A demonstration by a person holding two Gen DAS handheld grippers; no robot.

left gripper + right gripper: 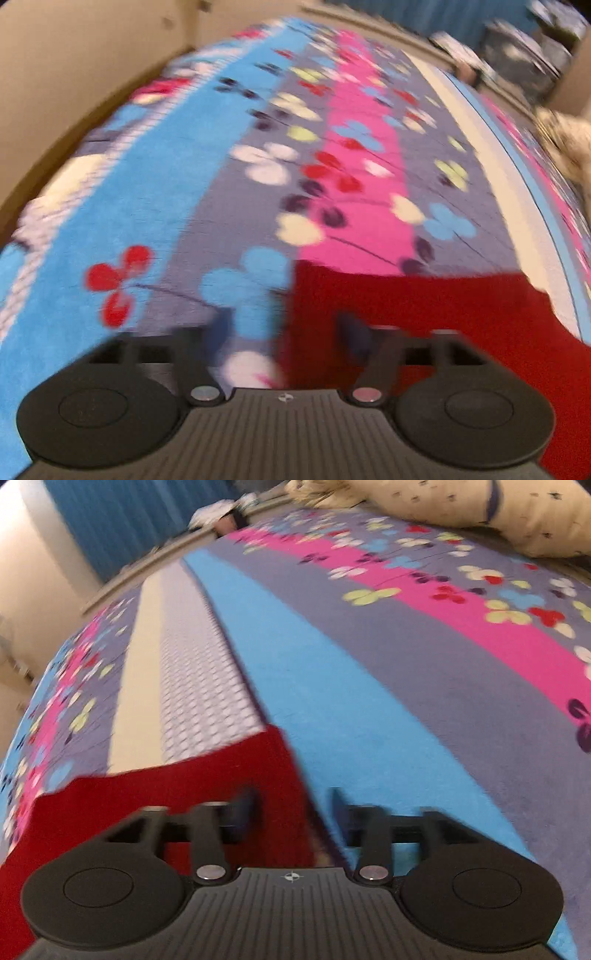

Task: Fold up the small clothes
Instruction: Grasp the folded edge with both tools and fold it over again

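Note:
A red cloth lies flat on the flowered bedspread. In the left wrist view its left edge runs between my fingers. My left gripper is open just above that edge, one finger over the bedspread, the other over the red cloth. In the right wrist view the red cloth fills the lower left, with its right corner near the middle. My right gripper is open over that right edge, left finger above the cloth. Both views are motion-blurred.
The bedspread has blue, grey, pink and cream stripes. A cream pillow lies at the far right. A blue curtain and beige wall stand beyond the bed. A pale fluffy item sits at the bed's right edge.

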